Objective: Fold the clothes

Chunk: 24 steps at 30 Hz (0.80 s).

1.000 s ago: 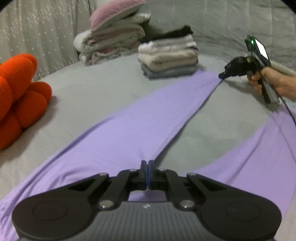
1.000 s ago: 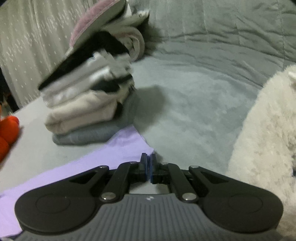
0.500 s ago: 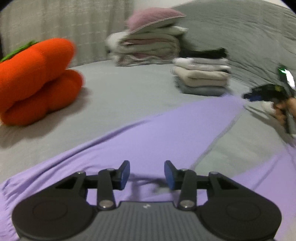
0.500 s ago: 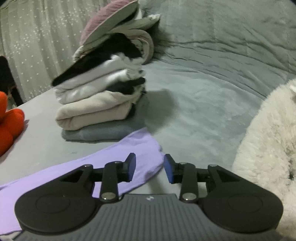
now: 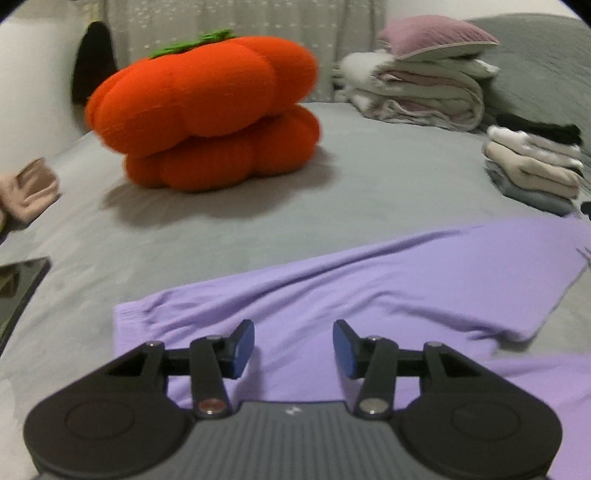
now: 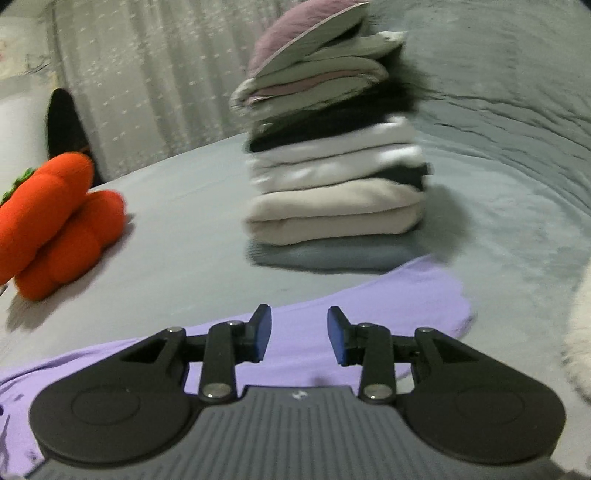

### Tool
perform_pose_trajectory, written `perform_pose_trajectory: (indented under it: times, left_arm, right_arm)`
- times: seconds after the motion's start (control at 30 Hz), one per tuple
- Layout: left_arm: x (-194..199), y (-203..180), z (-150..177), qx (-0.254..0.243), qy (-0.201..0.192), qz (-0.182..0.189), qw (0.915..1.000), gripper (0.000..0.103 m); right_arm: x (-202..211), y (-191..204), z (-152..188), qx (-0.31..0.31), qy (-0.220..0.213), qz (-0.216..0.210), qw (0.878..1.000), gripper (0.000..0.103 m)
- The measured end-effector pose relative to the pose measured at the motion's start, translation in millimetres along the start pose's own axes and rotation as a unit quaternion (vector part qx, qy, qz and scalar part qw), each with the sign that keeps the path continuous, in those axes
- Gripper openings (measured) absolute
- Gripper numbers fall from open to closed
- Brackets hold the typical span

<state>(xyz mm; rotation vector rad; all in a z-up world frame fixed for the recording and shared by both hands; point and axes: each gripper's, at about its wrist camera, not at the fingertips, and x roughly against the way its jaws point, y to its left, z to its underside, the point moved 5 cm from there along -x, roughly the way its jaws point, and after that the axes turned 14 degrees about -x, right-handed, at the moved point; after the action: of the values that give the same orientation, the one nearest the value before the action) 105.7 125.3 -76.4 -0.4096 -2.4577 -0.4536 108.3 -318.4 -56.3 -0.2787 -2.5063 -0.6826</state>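
Left wrist view looks across a bed covered by a smooth grey sheet (image 5: 332, 206), which fills most of the scene. The left gripper (image 5: 293, 345) hovers with its blue-padded fingers spread apart and nothing between them, over the near end of the purple pants (image 5: 369, 295). That garment lies flat on the sheet and runs from the near left toward the far right, with a few soft wrinkles along it. Beyond it, on the far left, sits an orange pumpkin cushion (image 5: 207, 114) with a green top. At the far right stands a stack of folded clothes (image 5: 532, 166), and behind it a pile of bedding topped by a mauve pillow (image 5: 424, 77). A pale curtain (image 5: 240, 18) hangs along the back of the room. A dark flat screen (image 5: 18, 284) lies at the left edge.

Right wrist view shows the right gripper (image 6: 299, 334), its fingers likewise apart and empty, above the far end of the pants (image 6: 406, 302). The folded stack (image 6: 332, 195) rises just beyond that end, blurred. A rumpled grey blanket (image 6: 517, 110) covers the right side, and something white and fluffy (image 6: 580, 332) shows at the right edge.
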Motion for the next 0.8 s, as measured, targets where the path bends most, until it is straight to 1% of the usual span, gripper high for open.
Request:
perform_pose_trajectory:
  times: [0.13,0.2,0.23,0.37,0.4,0.5,0.57,0.7,0.8]
  left_arm:
    - [2.3,20.8,14.9,0.018,0.0,-0.014,0.9998,0.048]
    - [2.8,29.9,27.5,0.015,0.006,-0.025,0.9996,0.049]
    - [3.6,33.9,33.1,0.012,0.002,-0.029,0.9995,0.05]
    - [14.4,46.9,40.7,0.025,-0.008,-0.033,0.9991,0.051]
    - [17.6,48.5,41.3,0.024,-0.009,-0.037,0.999,0.051]
    - [26.7,45.5,37.9,-0.004,0.0,-0.075,0.9972,0.055]
    - [33.9,42.6,35.2,-0.012,-0.001,-0.082,0.9965,0.055]
    - [49.1,37.3,31.3,0.002,0.005,-0.095,0.9954,0.058]
    - [62.5,32.3,28.0,0.013,0.013,-0.106,0.9942,0.063]
  right_arm:
    - [-2.5,30.4,12.0,-0.001,0.018,-0.031,0.999,0.038]
    - [-2.9,43.2,19.5,-0.005,0.027,-0.045,0.999,0.038]
    - [-3.1,49.6,23.3,-0.006,0.032,-0.052,0.998,0.039]
    - [1.6,68.1,37.7,0.005,0.049,-0.063,0.997,0.039]
    - [4.4,69.7,40.0,0.009,0.051,-0.063,0.997,0.039]
    - [13.4,70.4,44.9,0.013,0.055,-0.063,0.996,0.041]
    - [21.3,69.1,46.8,0.014,0.056,-0.063,0.996,0.042]
    - [41.5,63.6,50.3,0.011,0.053,-0.063,0.996,0.043]
    - [54.3,58.3,51.6,0.008,0.053,-0.066,0.996,0.043]
